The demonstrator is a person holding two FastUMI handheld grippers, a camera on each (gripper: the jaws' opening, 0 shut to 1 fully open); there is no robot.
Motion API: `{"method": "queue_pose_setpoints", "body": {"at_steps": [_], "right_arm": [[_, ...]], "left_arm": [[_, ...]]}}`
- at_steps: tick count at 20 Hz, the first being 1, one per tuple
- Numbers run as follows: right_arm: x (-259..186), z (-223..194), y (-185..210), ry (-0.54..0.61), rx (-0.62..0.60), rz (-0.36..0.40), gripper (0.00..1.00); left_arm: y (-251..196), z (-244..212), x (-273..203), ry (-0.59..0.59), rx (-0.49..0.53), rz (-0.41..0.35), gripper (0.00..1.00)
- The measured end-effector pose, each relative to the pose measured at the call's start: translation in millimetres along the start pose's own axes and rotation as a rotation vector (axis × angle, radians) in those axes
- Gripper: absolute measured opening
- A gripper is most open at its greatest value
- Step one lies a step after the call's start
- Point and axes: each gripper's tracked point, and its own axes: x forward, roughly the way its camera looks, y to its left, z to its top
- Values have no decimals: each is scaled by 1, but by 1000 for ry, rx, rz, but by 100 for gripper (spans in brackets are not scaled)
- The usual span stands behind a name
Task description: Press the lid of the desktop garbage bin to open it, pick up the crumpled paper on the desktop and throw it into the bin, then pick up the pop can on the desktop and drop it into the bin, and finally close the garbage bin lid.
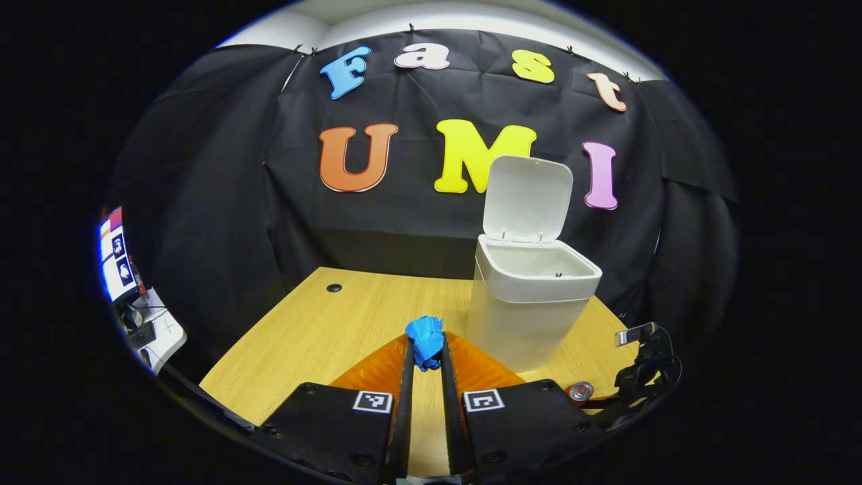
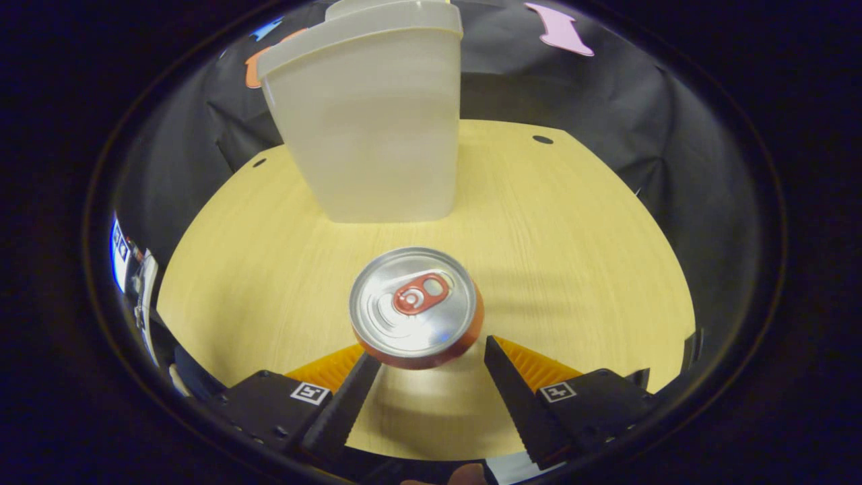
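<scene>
Your left gripper (image 1: 425, 353) has its fingers pinched on the blue crumpled paper (image 1: 425, 340), which sticks out right at the fingertips, held above the wooden desktop (image 1: 316, 330). In the left gripper view the white garbage bin (image 1: 528, 303) stands just ahead and to the right of the paper, with its lid (image 1: 527, 199) flipped up and standing upright at the back, so the opening is clear to see. Low on the right in that same view you can spot the top of the pop can (image 1: 580, 390) on the desktop, next to some black gear with cables at the desk's edge.

Your right gripper (image 2: 431, 360) has its fingers spread wide, one on each side of the pop can (image 2: 416, 306). The can stands upright with its tab facing up, and I can't tell whether either fingertip touches it. In the right gripper view the bin's body (image 2: 374, 128) sits just behind the can on the desktop (image 2: 572, 256).
</scene>
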Motion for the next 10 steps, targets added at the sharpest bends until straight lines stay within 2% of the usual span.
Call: {"method": "queue_pose_setpoints", "body": {"at_steps": [4,5,6,10], "right_arm": [[9,3,1,2,9,4,96],[10,5,1,-2,-1,2,87],[9,7,1,-8,-12,-1,84],[1,19,0,-29,-38,0,81]], "left_arm": [[-1,15,-3,-30,12,-6,24],[-1,18,-4,-38,13,-8,24],[-2,22,-3,-44,12,-14,24],[-11,31,4,-59,12,-38,24]]}}
